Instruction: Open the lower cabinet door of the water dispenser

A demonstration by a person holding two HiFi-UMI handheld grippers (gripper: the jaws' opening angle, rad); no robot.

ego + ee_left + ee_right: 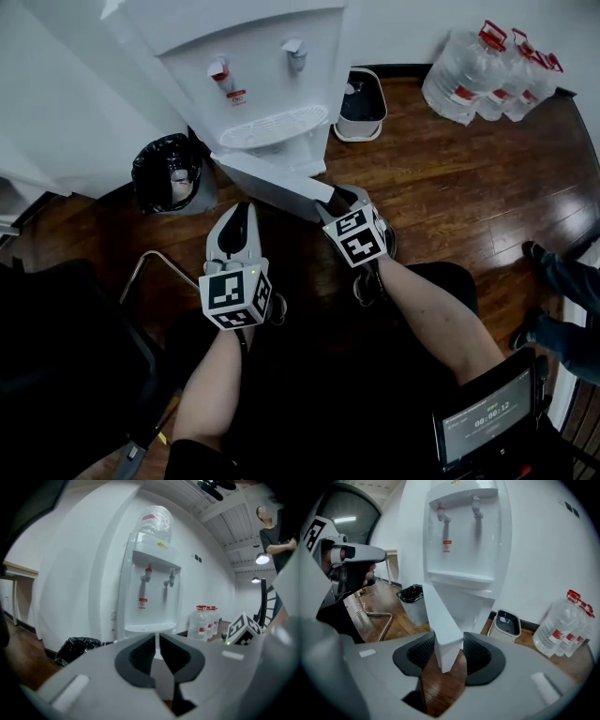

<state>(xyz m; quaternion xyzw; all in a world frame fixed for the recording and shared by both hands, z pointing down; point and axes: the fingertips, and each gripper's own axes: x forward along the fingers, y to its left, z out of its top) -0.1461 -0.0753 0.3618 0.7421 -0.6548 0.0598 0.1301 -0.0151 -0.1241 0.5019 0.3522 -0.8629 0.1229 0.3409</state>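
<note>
Grips the free edge of the flat white lower cabinet door [440, 616] with the right gripper [449, 645], both dark ribbed pads pressed on its faces near the bottom corner. Holds that door swung well out from the front of the tall white plastic water dispenser [464, 541], hinged at the left in the head view. Carries the left gripper [157, 644] apart to the left, jaws together on nothing, aimed at the dispenser. Has bare brown wood floor [450, 187] below and right of the door. Meets a black-bagged waste bin [169, 173] near the hinge side, a small white bin [361, 105] just right of the dispenser, and clear red-capped water bottles [487, 70] well beyond by the wall.
</note>
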